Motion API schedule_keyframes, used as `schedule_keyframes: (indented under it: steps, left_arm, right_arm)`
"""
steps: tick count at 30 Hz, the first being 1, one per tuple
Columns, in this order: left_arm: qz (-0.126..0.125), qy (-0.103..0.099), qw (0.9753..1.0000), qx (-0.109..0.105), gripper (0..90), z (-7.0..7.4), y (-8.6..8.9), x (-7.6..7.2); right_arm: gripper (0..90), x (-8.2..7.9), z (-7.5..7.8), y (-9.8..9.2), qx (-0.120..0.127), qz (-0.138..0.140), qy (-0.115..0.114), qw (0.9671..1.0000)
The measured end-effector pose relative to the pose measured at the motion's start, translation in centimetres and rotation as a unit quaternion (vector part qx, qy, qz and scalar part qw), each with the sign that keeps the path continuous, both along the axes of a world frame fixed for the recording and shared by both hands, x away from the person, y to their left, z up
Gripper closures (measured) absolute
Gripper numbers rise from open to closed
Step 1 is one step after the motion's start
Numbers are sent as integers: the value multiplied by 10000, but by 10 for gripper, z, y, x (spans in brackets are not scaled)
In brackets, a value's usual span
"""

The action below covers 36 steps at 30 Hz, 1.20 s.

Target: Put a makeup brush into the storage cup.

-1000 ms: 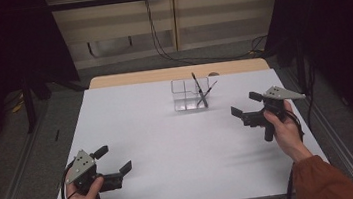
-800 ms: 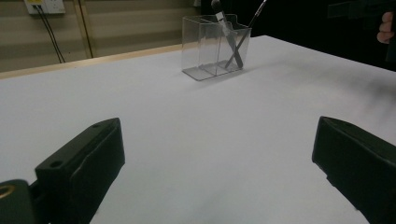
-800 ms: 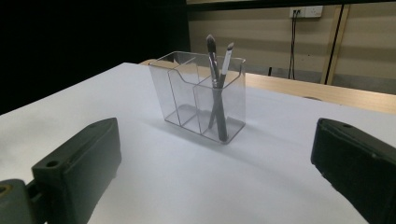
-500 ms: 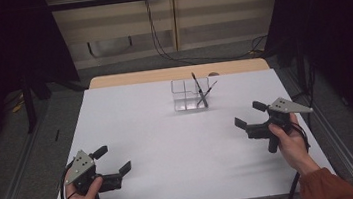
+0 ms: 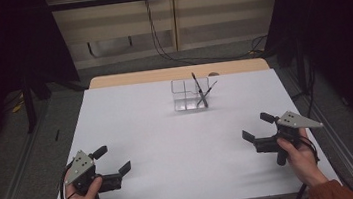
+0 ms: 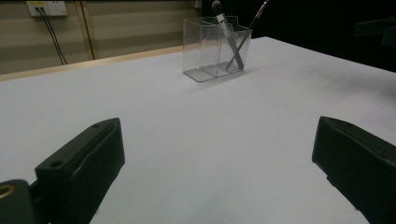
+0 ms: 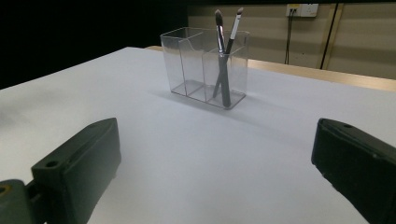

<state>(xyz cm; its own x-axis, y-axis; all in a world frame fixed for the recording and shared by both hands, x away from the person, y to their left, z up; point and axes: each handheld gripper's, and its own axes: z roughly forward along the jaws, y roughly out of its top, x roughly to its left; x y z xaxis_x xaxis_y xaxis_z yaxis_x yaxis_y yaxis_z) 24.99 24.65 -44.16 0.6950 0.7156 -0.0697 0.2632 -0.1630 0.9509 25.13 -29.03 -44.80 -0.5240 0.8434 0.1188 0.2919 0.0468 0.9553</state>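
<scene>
The left hand-held gripper (image 5: pixel 112 159) sits low over the near left part of the white table (image 5: pixel 169 145), its 2 jaws spread wide with nothing between them. The right hand-held gripper (image 5: pixel 258 126) sits over the near right part, jaws also wide apart and empty. Both point inward, toward the table's middle, and are well apart from each other.

The clear organizer (image 5: pixel 191 93) stands upright far ahead of both hand-held grippers, near the table's far edge, up and to the right of the left one and up and to the left of the right one. In the right gripper view, 2 makeup brushes (image 7: pixel 223 60) lean crossed in its compartment (image 7: pixel 232 70) on that view's right, bristles up, while the other compartments hold nothing.
</scene>
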Motion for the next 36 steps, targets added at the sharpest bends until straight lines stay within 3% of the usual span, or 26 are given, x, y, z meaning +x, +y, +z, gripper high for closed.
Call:
schedule_keyframes:
  steps: [19, 24, 36]
  left_arm:
    - [-2, 14, 10000, -40, 24, 0, 1, -1]
    - [28, 8, 10000, -56, 24, 0, 3, -2]
    - [75, -76, 9999, -37, 25, 2, 5, -4]
  right_arm:
    - [5, -31, -9, -15, -28, -155, 46, 9999]
    - [5, -34, -10, -15, -160, -148, 33, 9998]
    - [0, -41, -11, -18, -143, -178, 58, 9997]
